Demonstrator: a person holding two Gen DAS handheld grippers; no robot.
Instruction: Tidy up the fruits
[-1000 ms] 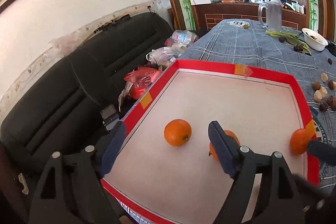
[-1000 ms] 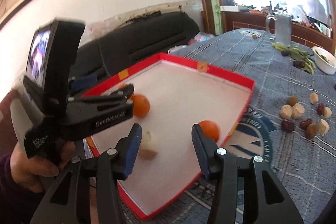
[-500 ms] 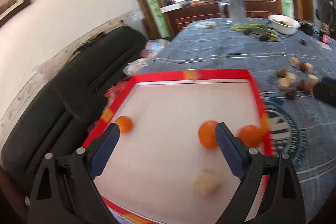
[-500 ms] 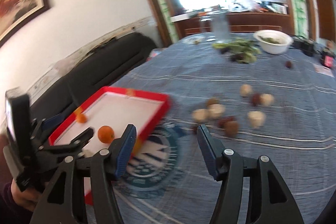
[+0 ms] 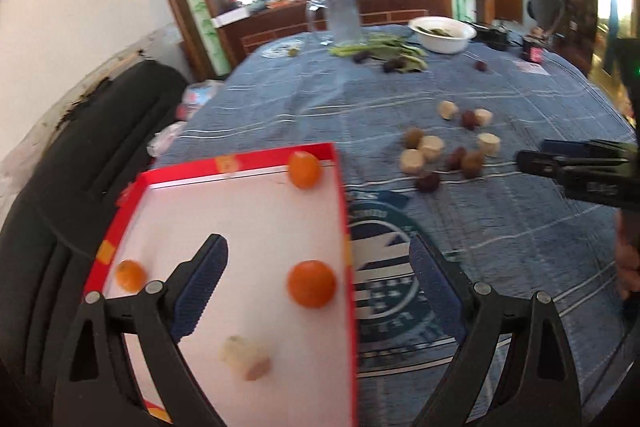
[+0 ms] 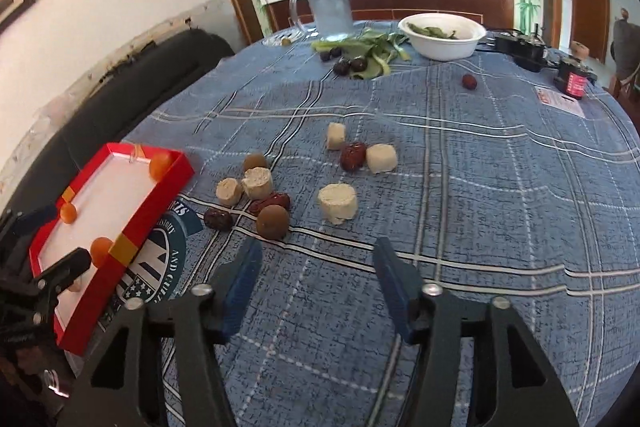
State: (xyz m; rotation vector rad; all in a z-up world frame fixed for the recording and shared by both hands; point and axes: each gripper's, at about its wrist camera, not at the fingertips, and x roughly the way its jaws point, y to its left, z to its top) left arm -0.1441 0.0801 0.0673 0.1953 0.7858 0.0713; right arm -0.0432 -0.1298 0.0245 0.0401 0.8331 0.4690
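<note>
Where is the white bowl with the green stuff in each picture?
Left wrist view: the white bowl sits at the far end of the table, upper middle, right of the glass pitcher.
Right wrist view: the white bowl is upper middle too, right of the glass pitcher.
Shared landmark: the glass pitcher, with green leaves lying between it and the bowl.

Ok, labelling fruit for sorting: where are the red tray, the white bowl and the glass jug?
red tray point(image 5: 344, 227), left wrist view, on its right rim.
white bowl point(image 6: 444, 47), right wrist view, on its outer wall.
glass jug point(image 6: 330, 13), right wrist view, on its body.
</note>
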